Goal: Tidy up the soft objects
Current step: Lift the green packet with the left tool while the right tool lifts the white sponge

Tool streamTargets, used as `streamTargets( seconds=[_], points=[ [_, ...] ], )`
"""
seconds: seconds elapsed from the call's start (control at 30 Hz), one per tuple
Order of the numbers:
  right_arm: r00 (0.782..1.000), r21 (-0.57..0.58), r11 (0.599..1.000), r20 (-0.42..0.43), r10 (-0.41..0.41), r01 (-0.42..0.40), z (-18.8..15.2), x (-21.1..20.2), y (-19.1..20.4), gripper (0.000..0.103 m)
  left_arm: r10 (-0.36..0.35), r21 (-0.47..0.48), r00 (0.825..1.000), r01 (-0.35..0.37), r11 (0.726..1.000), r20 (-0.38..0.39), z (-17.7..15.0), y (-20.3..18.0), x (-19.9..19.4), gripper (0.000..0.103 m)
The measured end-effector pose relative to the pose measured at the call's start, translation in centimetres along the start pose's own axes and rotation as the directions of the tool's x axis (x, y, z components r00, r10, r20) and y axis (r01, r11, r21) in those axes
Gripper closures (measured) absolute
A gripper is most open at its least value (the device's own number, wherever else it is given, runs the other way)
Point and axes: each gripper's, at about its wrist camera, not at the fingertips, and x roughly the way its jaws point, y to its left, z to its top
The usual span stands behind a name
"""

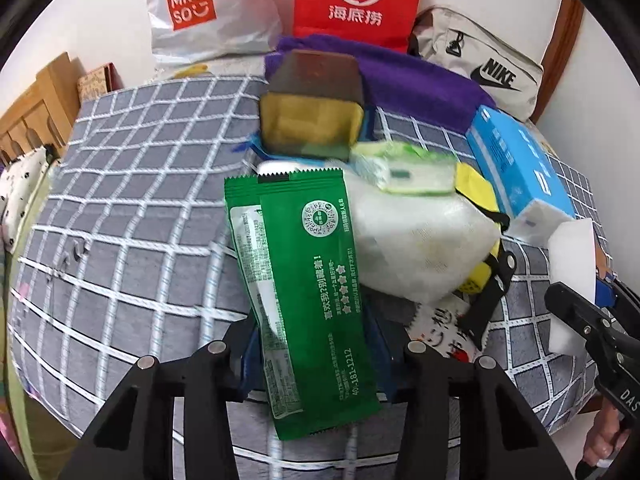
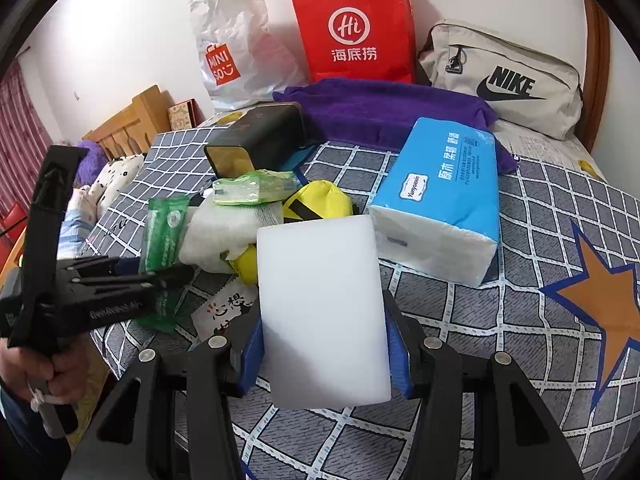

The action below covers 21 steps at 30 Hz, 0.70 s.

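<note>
Checked bedspread (image 2: 460,320), left tool (image 1: 316,344) clamping green packets (image 1: 316,280); right tool (image 2: 324,344) clamping white foam block (image 2: 320,312)

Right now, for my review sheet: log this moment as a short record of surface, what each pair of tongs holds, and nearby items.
surface: bed with grey checked cover
left tongs: around two green sachets, which hang between the blue pads
right tongs: shut on white foam block
pile ahead: white cloth bundle, small green tissue pack, yellow soft item
beside pile: blue tissue pack
behind: purple towel, red paper bag
</note>
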Motion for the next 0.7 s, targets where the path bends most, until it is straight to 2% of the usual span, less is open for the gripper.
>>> streamTargets(
  seconds=[0.43, 0.7],
  points=[
    [0.999, -0.023, 1.0, 0.035, -0.015, 0.016, 3.4, -1.6, 0.2, 0.052, -0.073, 0.002, 0.994, 0.073, 0.997, 0.078, 4.1, 1.3, -3.1, 0.06],
    [0.998, -0.026, 0.998, 0.044, -0.055, 0.057, 6.7, -1.5, -0.4, 0.052, -0.115, 0.009, 0.989, 0.114, 0.993, 0.098, 7.9, 1.9, -3.2, 0.06]
  ],
)
